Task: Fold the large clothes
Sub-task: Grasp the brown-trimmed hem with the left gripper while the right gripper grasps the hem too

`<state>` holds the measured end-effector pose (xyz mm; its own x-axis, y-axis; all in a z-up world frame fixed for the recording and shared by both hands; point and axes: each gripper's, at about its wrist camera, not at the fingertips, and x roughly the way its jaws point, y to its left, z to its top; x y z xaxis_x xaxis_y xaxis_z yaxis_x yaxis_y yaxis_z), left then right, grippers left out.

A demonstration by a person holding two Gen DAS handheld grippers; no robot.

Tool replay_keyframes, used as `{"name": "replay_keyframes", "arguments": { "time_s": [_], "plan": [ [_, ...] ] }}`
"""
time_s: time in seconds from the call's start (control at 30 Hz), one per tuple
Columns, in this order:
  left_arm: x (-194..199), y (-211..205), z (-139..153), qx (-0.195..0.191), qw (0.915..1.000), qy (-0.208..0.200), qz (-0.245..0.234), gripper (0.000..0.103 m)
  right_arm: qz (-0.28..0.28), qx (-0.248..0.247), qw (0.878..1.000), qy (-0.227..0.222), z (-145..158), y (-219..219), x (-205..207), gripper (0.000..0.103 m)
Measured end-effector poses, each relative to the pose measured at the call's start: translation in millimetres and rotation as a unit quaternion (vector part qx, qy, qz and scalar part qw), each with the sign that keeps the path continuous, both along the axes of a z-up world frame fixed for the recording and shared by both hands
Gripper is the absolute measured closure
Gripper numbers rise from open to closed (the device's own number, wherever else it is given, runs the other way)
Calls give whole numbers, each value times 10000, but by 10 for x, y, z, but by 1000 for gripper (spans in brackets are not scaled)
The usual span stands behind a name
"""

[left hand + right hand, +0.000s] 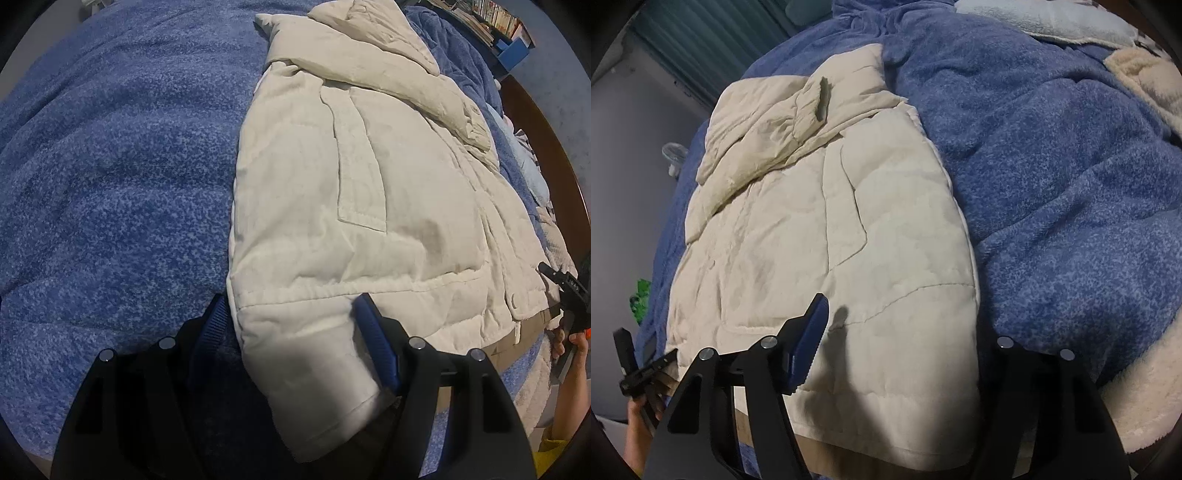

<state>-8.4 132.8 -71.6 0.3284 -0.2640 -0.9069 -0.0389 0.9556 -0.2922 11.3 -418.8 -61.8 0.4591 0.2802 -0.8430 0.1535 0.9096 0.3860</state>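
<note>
Blue fleece blanket [110, 166] covered the bed. On it, the left tongs [291, 321] stood released astride the near left hem corner of the cream padded jacket [351, 184], not pressing it. The right tongs [905, 332] straddled the near right corner in the same way, also released. If they clenched only the thick top layer, the slippery padding could slide out and the fold would turn crooked.
</note>
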Motion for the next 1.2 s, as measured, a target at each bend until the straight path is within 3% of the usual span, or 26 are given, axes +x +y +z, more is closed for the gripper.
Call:
{"name": "replay_keyframes", "arguments": {
  "time_s": [0.27, 0.43, 0.5, 0.6, 0.67, 0.8, 0.93, 1.03, 1.2],
  "plan": [
    [75, -51, -43, 80, 9999, 54, 30, 37, -30, -126, 9999, 71, -45, 42, 87, 39],
    [29, -106, -20, 174, 9997, 11, -142, 58, -74, -189, 9998, 63, -28, 3, 31, 55],
    [1, -122, 26, 138, 9997, -115, -193, 68, -86, -199, 9998, -13, -7, -3, 9, 69],
    [-44, -68, 110, -197, 9990, -353, -176, 81, -232, 12, 9991, -350, 65, -78, -70, 82],
    [-84, -33, 190, -467, 9970, -577, -214, 84, -255, 230, 9970, -700, 147, -119, -143, 85],
    [-117, -36, 229, -610, 9954, -672, -302, 84, -250, 356, 9949, -908, 200, -146, -198, 86],
    [-113, -44, 205, -603, 9961, -569, -287, 84, -218, 520, 9963, -644, 132, -157, -149, 81],
    [-81, -31, 138, -597, 9973, -365, -234, 84, -155, 611, 9971, -417, 66, -145, -115, 72],
    [-55, -21, 53, -605, 9979, -112, -217, 82, -36, 407, 9991, -59, -4, -76, -106, 66]
  ]
}}
